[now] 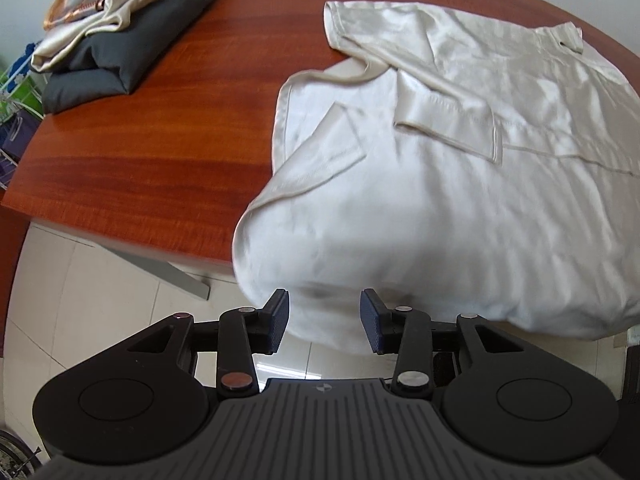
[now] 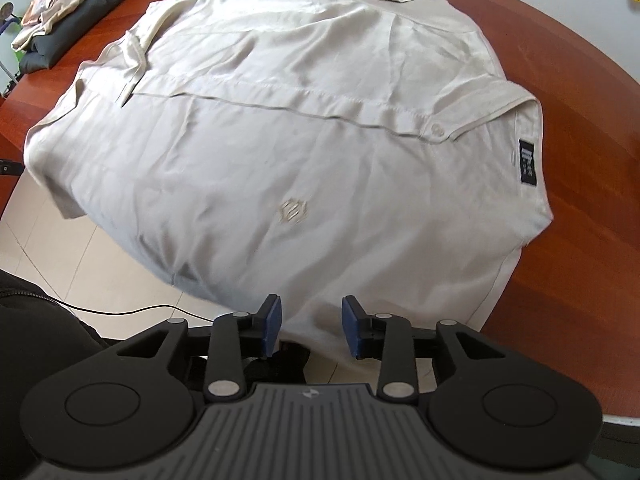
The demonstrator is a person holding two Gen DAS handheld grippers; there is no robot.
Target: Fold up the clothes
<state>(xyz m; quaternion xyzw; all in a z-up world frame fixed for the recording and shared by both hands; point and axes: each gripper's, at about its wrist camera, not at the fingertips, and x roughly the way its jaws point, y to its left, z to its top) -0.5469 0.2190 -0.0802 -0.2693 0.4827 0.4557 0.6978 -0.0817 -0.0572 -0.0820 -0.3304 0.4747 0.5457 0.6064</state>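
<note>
**Cream shirt spread on worktop; both grippers released**

The cream shirt (image 2: pixel 304 128) lies spread on the reddish-brown wooden worktop (image 1: pixel 132 140). Its near portion hangs over the worktop's front edge toward the tiled floor (image 1: pixel 80 276). In the right wrist view, the button placket runs across the middle of the garment, a small embroidered emblem (image 2: pixel 293 211) sits below it, and a black label (image 2: pixel 527 163) shows inside the collar area at the right. One short sleeve (image 1: pixel 448 128) is folded inward across the body; a second folded corner lies to its left in the left wrist view.

The left gripper (image 1: pixel 324 322) points steeply downward at the overhanging cloth. Its jaws stand partly open, and the pads do not press on the fabric; shirt cloth is visible behind the gap, not clamped.

The right gripper (image 2: pixel 311 327) points steeply downward at the shirt's near edge. Its jaws stand partly open with a clear gap and hold nothing.

At the far left corner of the worktop rests a stack of clothes (image 1: pixel 120 28): a folded dark grey garment at the bottom, with a cream and patterned garment on top. The stack is well apart from the shirt.

A thin black cable (image 2: pixel 132 311) runs over the floor below the worktop in the right wrist view.
</note>
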